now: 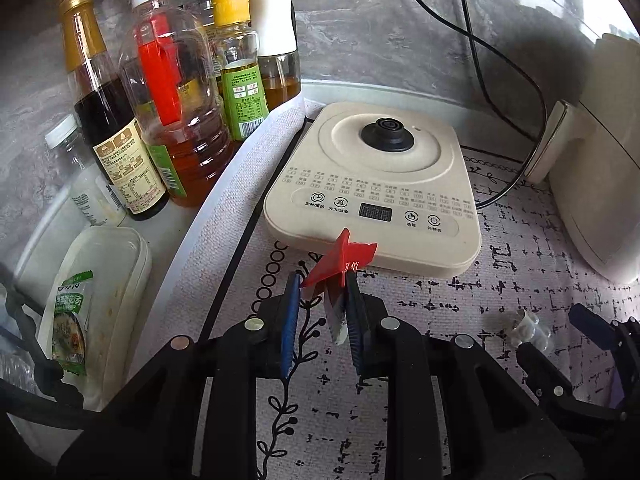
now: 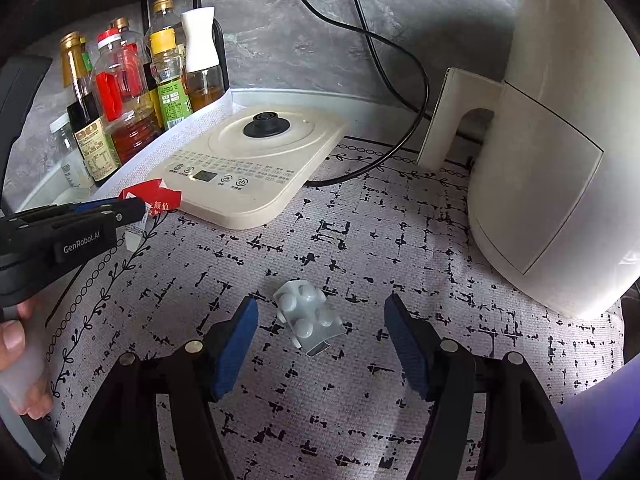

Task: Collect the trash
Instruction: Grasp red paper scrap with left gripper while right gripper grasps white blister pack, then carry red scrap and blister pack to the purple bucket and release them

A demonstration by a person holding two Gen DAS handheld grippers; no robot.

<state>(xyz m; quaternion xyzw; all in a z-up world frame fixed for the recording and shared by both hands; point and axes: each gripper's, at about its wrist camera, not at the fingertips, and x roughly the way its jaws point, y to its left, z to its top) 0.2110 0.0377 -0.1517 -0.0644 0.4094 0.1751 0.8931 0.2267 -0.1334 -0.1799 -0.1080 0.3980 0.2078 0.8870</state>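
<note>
Across the lower half of both views your surface (image 2: 360,408) is covered by a pale woven mat with black dashes. At the right edge stands a tall cream appliance with a handle (image 2: 552,152); toward the upper middle lies a flat cream kettle base with a black centre knob (image 2: 256,160). In the upper left is a cluster of oil and sauce bottles (image 1: 160,92). Your left hand-held gripper (image 1: 322,284) is clamped on a red printed wrapper scrap (image 1: 340,258), lifted near the base's front edge. Your right hand-held gripper (image 2: 320,312) stands wide apart, its blue pads flanking an empty clear blister pack (image 2: 308,316) lying on the mat, not touching it.
</note>
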